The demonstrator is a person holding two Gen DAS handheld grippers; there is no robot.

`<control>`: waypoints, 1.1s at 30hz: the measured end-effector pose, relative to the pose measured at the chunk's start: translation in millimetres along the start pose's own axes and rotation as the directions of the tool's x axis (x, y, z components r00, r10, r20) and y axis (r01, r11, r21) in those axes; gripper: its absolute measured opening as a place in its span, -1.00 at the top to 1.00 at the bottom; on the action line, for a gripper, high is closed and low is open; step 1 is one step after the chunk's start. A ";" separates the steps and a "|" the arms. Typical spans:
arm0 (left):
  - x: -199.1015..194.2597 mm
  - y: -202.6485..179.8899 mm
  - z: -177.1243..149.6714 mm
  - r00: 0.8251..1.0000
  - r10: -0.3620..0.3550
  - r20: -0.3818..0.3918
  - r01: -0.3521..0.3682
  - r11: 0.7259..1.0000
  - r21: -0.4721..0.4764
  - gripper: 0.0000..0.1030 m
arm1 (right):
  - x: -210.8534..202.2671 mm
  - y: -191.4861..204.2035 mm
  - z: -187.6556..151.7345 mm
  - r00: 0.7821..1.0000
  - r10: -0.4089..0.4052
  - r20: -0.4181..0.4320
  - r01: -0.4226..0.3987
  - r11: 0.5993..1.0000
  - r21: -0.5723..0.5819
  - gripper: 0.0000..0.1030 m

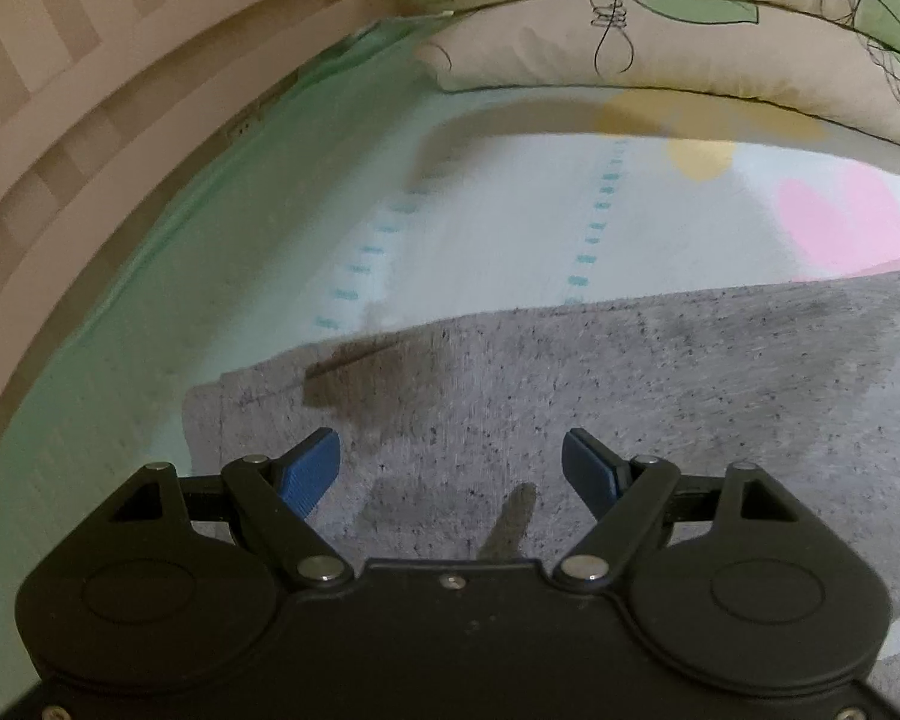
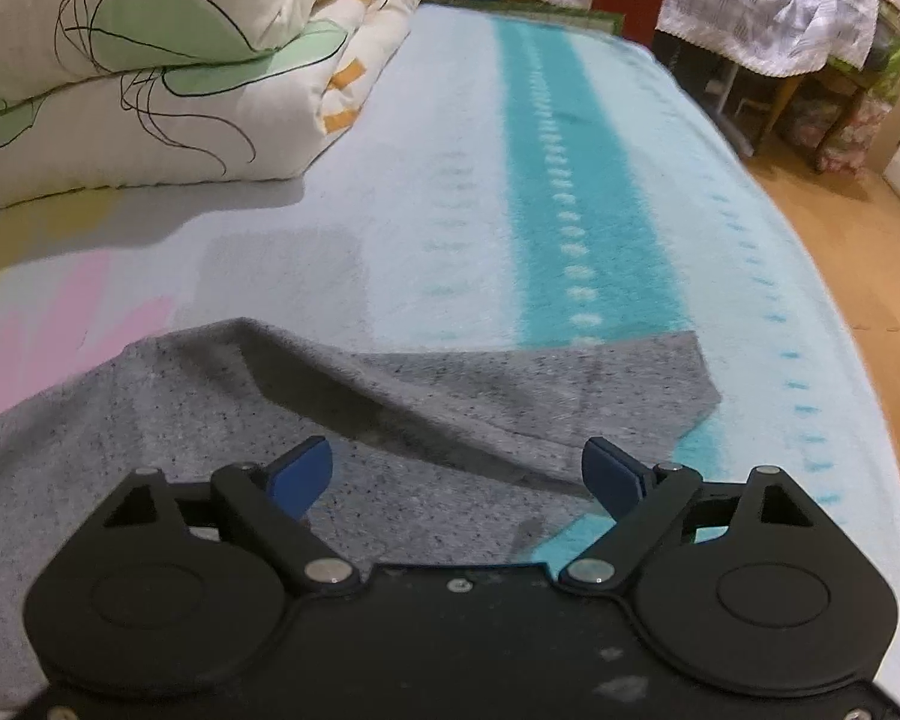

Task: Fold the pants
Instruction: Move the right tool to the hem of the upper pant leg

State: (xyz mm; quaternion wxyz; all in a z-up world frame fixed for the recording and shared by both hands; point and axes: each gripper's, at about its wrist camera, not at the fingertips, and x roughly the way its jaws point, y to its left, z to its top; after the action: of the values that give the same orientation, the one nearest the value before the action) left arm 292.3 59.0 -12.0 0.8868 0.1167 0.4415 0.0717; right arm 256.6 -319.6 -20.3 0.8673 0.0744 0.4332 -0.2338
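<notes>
Left wrist view: a wooden bed frame (image 1: 60, 120) is seen along the left edge, with the pale green side of the bed sheet (image 1: 150, 276) beside it. Farther right, a patterned quilt (image 1: 660, 42) is piled at the top, above a white stretch of sheet marked with dashed teal lines and a pink patch. The grey pants (image 1: 570, 396) are spread flat on the bed across the lower middle and right, their far edge running up toward the right. The left tongs (image 1: 450, 468) are held wide apart over the grey fabric, with nothing between the blue pads (image 1: 309, 474); whether the pads touch the cloth cannot be told.

Right wrist view: the folded quilt (image 2: 150, 78) is stacked at the upper left on the bed sheet (image 2: 450, 180), which carries a pink patch on the left and a broad teal stripe toward the right. The pants (image 2: 180, 408) lie across the lower left and centre, with a raised fold running diagonally and a squared end (image 2: 660, 378) resting over the teal stripe. The right tongs (image 2: 456, 474) are spread open above the fabric and grip nothing. A wooden floor (image 2: 840, 210) and covered furniture (image 2: 768, 12) are visible at the far right.
</notes>
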 end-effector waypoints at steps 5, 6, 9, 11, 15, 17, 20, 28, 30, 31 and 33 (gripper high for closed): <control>7.0 2.9 -2.3 1.000 0.011 -0.012 -0.011 1.000 -0.026 -0.58 | 4.8 -5.3 8.8 0.999 0.023 -0.023 -0.022 0.999 0.038 -0.66; 8.1 4.3 -2.6 1.000 0.006 -0.015 -0.006 0.999 -0.033 -0.58 | 5.6 -5.0 9.9 0.999 0.023 -0.028 -0.022 0.999 0.031 -0.64; 9.0 6.6 -4.3 1.000 -0.001 -0.022 0.000 0.999 -0.048 -0.58 | 6.5 -5.8 11.1 0.998 0.030 -0.052 -0.030 1.000 0.004 -0.53; 9.1 7.0 -6.5 1.000 -0.005 -0.019 0.004 0.999 -0.052 -0.58 | 6.1 -5.9 9.6 0.997 0.042 -0.063 -0.044 0.999 -0.026 -0.45; 12.8 6.7 -8.9 1.000 -0.010 -0.024 0.009 0.998 -0.066 -0.58 | 15.8 -6.6 8.1 0.997 -0.044 -0.070 0.037 0.995 -0.093 -0.25; 15.5 5.8 -10.7 0.999 -0.019 -0.043 0.016 0.997 -0.072 -0.58 | 23.0 -13.3 15.8 0.991 -0.122 -0.051 0.116 0.988 -0.102 -0.23; 18.1 4.9 -12.8 0.998 -0.027 -0.054 0.023 0.997 -0.075 -0.58 | 33.5 -36.4 39.5 0.974 -0.226 -0.002 0.226 0.974 -0.022 -0.22; 17.9 -1.1 -12.2 0.998 -0.013 -0.058 0.009 0.997 -0.075 -0.58 | 8.1 -52.9 26.0 0.999 -0.041 -0.024 0.041 0.999 0.001 -0.22; 18.0 -4.9 -12.0 0.998 -0.014 -0.056 0.010 0.997 -0.071 -0.58 | 3.2 -38.7 11.6 0.999 0.005 -0.036 -0.007 0.999 -0.051 -0.21; 16.9 -7.8 -12.0 0.998 -0.018 -0.055 0.014 0.998 -0.066 -0.58 | 1.5 -30.0 5.9 0.999 0.009 -0.034 -0.011 0.997 -0.074 -0.22; 13.4 -12.0 -12.9 0.998 -0.027 -0.054 0.024 0.998 -0.057 -0.58 | 2.3 -14.3 -2.7 0.999 0.015 -0.033 -0.018 0.994 -0.110 -0.21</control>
State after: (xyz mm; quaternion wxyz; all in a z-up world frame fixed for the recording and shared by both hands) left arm 290.3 52.4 -33.0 0.8782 0.0841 0.4647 0.0757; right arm 249.2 -332.1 -22.7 0.8649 0.0338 0.4586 -0.2012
